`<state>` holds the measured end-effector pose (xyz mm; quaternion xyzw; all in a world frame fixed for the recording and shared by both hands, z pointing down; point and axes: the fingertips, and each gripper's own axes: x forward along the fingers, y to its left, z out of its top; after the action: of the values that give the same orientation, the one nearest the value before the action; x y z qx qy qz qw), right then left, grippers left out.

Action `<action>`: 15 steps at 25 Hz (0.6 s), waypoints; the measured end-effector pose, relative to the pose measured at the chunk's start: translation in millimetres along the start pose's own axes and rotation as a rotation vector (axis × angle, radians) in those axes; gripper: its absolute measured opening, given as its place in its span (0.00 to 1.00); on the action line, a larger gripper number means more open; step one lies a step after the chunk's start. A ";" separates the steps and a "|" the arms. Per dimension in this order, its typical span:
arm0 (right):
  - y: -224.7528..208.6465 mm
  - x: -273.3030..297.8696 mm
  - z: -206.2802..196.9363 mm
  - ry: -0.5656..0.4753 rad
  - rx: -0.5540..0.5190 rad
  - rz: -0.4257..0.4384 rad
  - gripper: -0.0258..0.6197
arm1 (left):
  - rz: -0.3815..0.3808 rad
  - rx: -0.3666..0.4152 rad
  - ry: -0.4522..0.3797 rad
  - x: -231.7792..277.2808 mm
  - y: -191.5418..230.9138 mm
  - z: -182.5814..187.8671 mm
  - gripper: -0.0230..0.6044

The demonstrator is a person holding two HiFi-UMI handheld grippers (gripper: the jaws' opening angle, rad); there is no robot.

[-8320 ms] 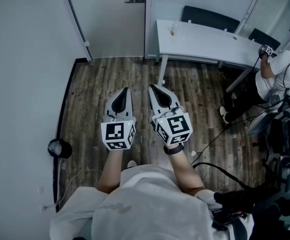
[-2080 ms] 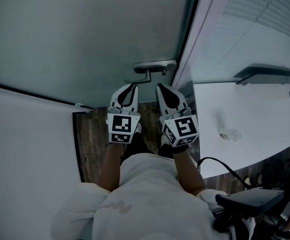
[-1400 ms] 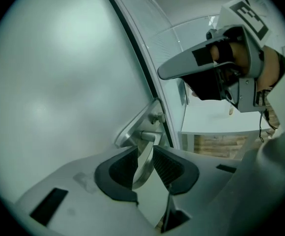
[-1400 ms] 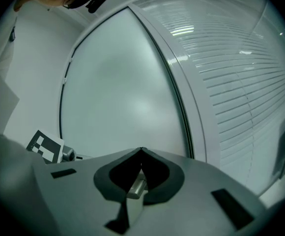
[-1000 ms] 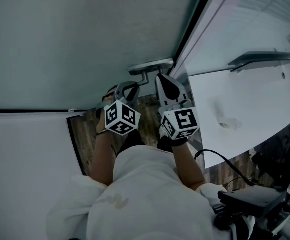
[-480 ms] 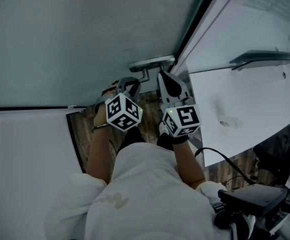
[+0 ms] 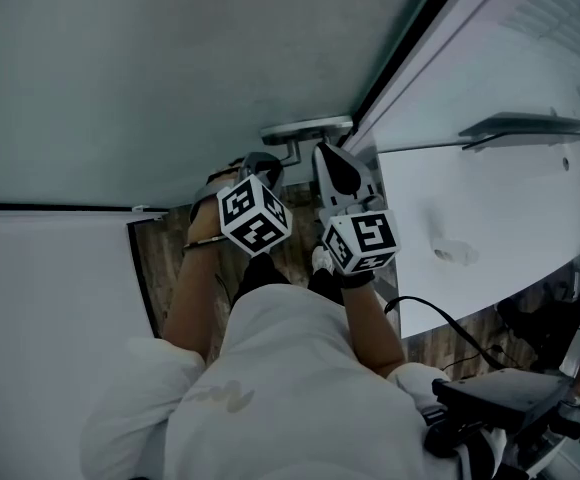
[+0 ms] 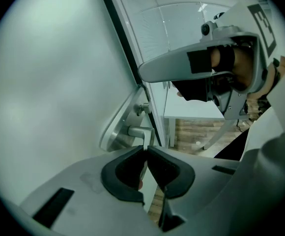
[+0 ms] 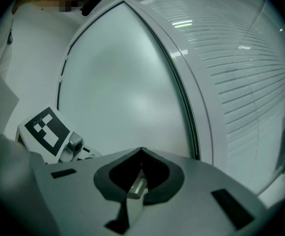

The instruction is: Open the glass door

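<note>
The head view looks down on both tools close to the frosted glass door [image 7: 170, 78], which fills the upper left of the picture. Its silver handle [image 7: 305, 131] sits at the door's right edge, beside the dark frame. The left tool [image 7: 268, 163] points steeply down just below and left of the handle. The right tool [image 7: 317, 149] lies nearly level, with its tip right at the handle. A white bench [image 7: 490, 208] stands to the right and a strip of wooden floor [image 7: 165, 258] shows on the left. This view does not show how the jaws stand.

The left gripper view does. The left tool [image 8: 146, 149] is pressed almost together, with only a thin slit between the dark pads. Its tips are right at the end of the handle's lever [image 8: 138, 131], which juts from an oval plate [image 8: 117, 128] on the glass. Whether the tips pinch the lever I cannot tell. The right tool [image 8: 147, 73] crosses above it, seen from the side.

The right gripper view shows the right tool [image 9: 141, 151] with its tips pressed together. A short silver bar [image 9: 136, 188] shows in the hollow behind them. Whether it is held there or lies beyond I cannot tell. Only this view shows the slatted panel [image 9: 250, 82] right of the door, and the left tool's marker cube [image 9: 46, 129] appears at lower left.
</note>
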<state>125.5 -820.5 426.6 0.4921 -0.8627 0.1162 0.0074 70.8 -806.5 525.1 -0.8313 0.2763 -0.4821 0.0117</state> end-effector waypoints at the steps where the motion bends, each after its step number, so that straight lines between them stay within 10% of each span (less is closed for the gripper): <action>1: -1.1 -0.3 0.9 -0.002 0.000 -0.003 0.04 | -0.013 -0.026 -0.024 -0.3 0.2 -0.1 0.08; 7: -15.2 -4.9 2.2 -0.001 -0.006 -0.030 0.04 | -0.054 -0.239 -0.256 -4.5 2.9 -0.5 0.07; 15: -22.1 -6.5 1.1 0.005 -0.014 -0.038 0.04 | 0.013 -0.210 -0.246 -1.8 1.2 2.0 0.07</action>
<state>147.7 -826.0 429.0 0.5082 -0.8539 0.1113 0.0153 71.1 -807.2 522.2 -0.8790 0.3269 -0.3450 -0.0387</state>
